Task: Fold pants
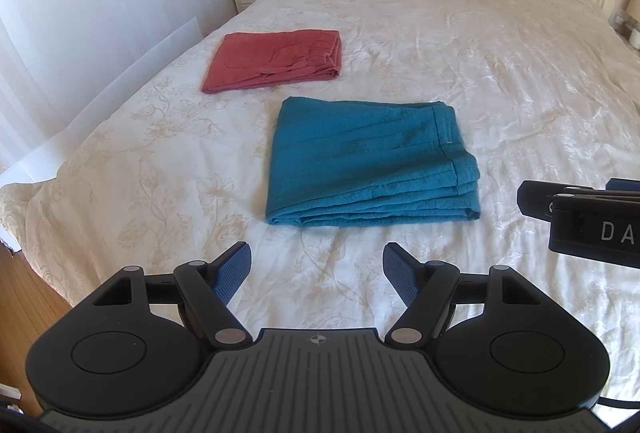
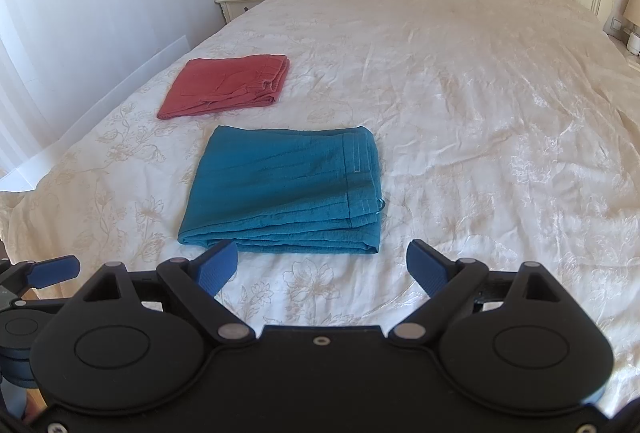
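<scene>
The teal pants (image 1: 372, 163) lay folded into a compact rectangle on the bed (image 1: 460, 45), near its foot edge, with the layered edges stacked toward the viewer and the waistband side to the right. Just beyond them sat the red pants (image 1: 276, 60), also folded, apart from the teal stack. The left gripper (image 1: 317, 269) hovered short of the teal stack with its fingers (image 1: 234, 275) spread and holding nothing; the right gripper (image 2: 322, 265) was likewise spread and empty, its left finger tip overlapping the near edge of the stack in view, though contact could not be told. The folding looked essentially done for these 2 pieces. The risk from here was a finger catching the loose front layers, or the small thread loop at the right corner, and dragging the stack out of shape.
</scene>
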`<action>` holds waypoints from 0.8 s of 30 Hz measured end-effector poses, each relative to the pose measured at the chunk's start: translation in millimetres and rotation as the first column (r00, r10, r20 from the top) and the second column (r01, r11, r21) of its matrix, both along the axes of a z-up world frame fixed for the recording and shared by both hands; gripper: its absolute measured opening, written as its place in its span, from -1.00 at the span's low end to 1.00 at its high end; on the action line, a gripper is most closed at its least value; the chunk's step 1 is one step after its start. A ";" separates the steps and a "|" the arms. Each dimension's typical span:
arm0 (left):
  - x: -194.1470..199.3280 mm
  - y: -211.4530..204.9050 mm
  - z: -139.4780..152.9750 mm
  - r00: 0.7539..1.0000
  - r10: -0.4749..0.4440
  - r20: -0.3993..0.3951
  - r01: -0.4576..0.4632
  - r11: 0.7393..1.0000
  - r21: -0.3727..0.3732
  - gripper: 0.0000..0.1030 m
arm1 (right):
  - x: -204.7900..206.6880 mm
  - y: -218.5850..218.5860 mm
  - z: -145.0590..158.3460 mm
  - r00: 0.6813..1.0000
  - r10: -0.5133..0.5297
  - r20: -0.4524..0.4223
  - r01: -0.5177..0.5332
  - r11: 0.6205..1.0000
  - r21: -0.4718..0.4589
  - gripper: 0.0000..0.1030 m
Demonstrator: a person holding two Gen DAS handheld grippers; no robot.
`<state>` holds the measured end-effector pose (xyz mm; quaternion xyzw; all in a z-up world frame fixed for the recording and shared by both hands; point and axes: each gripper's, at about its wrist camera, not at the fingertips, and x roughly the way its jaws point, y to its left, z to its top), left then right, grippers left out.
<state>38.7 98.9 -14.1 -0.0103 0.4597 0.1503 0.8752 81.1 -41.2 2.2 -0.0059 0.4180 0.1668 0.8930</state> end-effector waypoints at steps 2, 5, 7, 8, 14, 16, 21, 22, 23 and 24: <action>0.1 -0.5 -0.1 1.000 0.001 0.001 -0.001 1.000 -0.001 0.39 | -0.2 0.8 -0.8 1.000 -0.001 -0.003 0.001 1.000 0.001 0.80; 0.3 -0.7 -0.2 1.000 0.005 0.003 -0.005 1.000 0.001 0.39 | -0.3 1.9 -1.5 1.000 -0.003 -0.004 0.003 1.000 0.001 0.80; 0.1 -0.2 0.2 1.000 0.001 0.010 -0.001 1.000 -0.005 0.39 | -0.2 2.0 -1.5 1.000 -0.004 -0.005 0.004 1.000 0.001 0.80; 0.0 -0.3 0.3 1.000 0.000 0.013 0.000 1.000 -0.008 0.39 | -0.4 2.1 -1.6 1.000 -0.003 -0.005 0.003 1.000 0.002 0.80; 3.0 1.8 -0.5 1.000 -0.013 0.007 0.013 1.000 -0.014 0.39 | 0.1 3.3 -2.9 1.000 0.001 -0.012 -0.001 1.000 0.004 0.80; 3.1 3.9 -1.1 1.000 -0.014 0.005 0.014 1.000 -0.015 0.39 | 0.6 2.9 -3.3 1.000 0.002 -0.016 -0.002 1.000 0.006 0.80; 3.7 5.8 -1.5 1.000 -0.016 0.004 0.016 1.000 -0.016 0.39 | 0.9 2.8 -4.5 1.000 0.005 -0.022 -0.005 1.000 0.006 0.80; 3.8 5.9 -1.5 1.000 -0.016 0.004 0.016 1.000 -0.016 0.39 | 1.0 2.7 -4.5 1.000 0.006 -0.023 -0.006 1.000 0.007 0.80; 3.6 5.9 -1.5 1.000 -0.016 0.004 0.016 1.000 -0.017 0.39 | 0.9 2.9 -4.5 1.000 0.006 -0.023 -0.006 1.000 0.007 0.80; 3.1 5.5 -1.7 1.000 -0.015 0.005 0.015 1.000 -0.016 0.39 | 1.1 2.9 -4.5 1.000 0.007 -0.023 -0.007 1.000 0.008 0.80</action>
